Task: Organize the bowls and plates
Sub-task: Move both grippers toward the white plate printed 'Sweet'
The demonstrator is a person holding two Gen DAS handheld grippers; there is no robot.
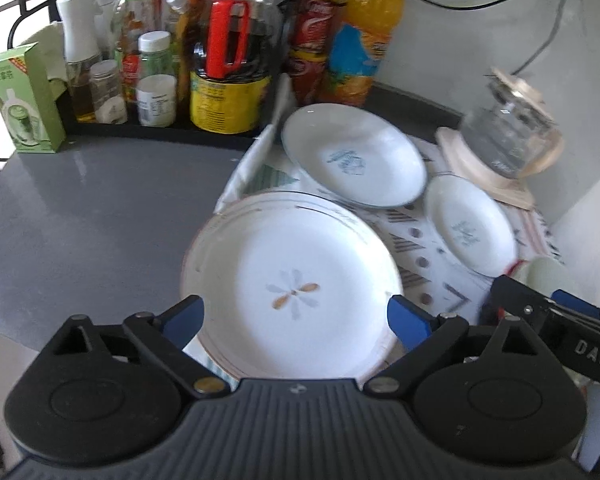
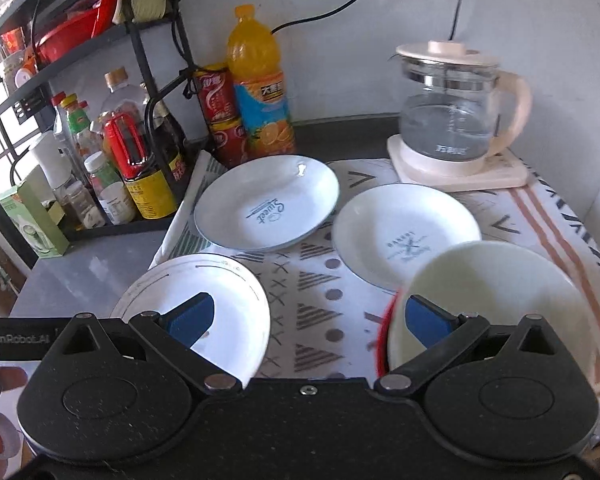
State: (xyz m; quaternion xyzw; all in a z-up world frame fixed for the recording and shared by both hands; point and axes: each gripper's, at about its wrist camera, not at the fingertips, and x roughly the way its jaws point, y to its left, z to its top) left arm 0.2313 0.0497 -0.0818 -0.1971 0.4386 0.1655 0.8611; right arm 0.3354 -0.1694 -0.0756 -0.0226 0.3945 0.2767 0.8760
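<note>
At far left, a black wire rack (image 2: pixel 148 80) crowds my view with glossy sauce bottles (image 2: pixel 160 148) and a green carton (image 2: pixel 32 220). My left gripper (image 1: pixel 296 316) hangs with jaws apart over a round white flower-centred plate (image 1: pixel 292 280), its edge overhanging the smooth grey surface (image 1: pixel 100 208). Two blue-rimmed shallow plates (image 2: pixel 266 208) (image 2: pixel 406 236) lie on a patterned cloth (image 2: pixel 320 300) mid-frame, an orange juice bottle (image 2: pixel 260 88) behind against the white wall. My right gripper (image 2: pixel 308 320) is spread wide beside a cream bowl (image 2: pixel 496 300); a glass kettle (image 2: pixel 448 116) stands at right rear.
</note>
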